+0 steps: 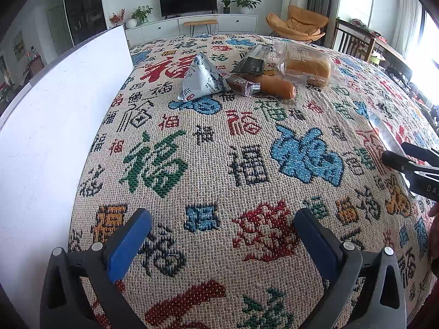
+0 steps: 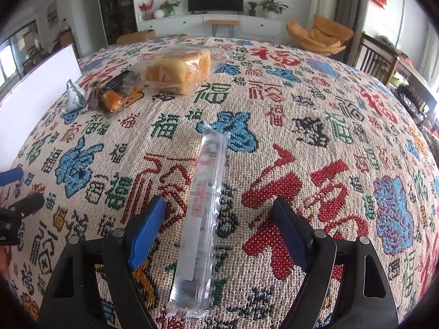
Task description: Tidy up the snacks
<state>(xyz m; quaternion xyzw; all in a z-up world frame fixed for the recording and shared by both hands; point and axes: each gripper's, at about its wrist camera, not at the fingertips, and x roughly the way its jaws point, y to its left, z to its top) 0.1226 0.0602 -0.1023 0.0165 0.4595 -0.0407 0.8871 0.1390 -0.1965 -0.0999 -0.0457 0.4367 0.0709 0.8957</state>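
Observation:
A long clear-wrapped snack stick (image 2: 204,211) lies on the patterned tablecloth (image 2: 315,126), between the open fingers of my right gripper (image 2: 219,208), which is not gripping it. Farther back is a pile: a silver-blue triangular pouch (image 1: 201,78), an orange sausage-shaped snack (image 1: 277,86), a dark wrapper (image 1: 253,60) and a bagged bread loaf (image 1: 307,65). The pile also shows in the right wrist view, with the bread (image 2: 178,72) at the back. My left gripper (image 1: 222,224) is open and empty above the cloth, well short of the pile.
A white box wall (image 1: 55,115) stands along the table's left side. My right gripper shows at the right edge of the left wrist view (image 1: 411,164). Wooden chairs (image 2: 384,60) stand at the table's right; a TV cabinet (image 1: 192,24) is beyond.

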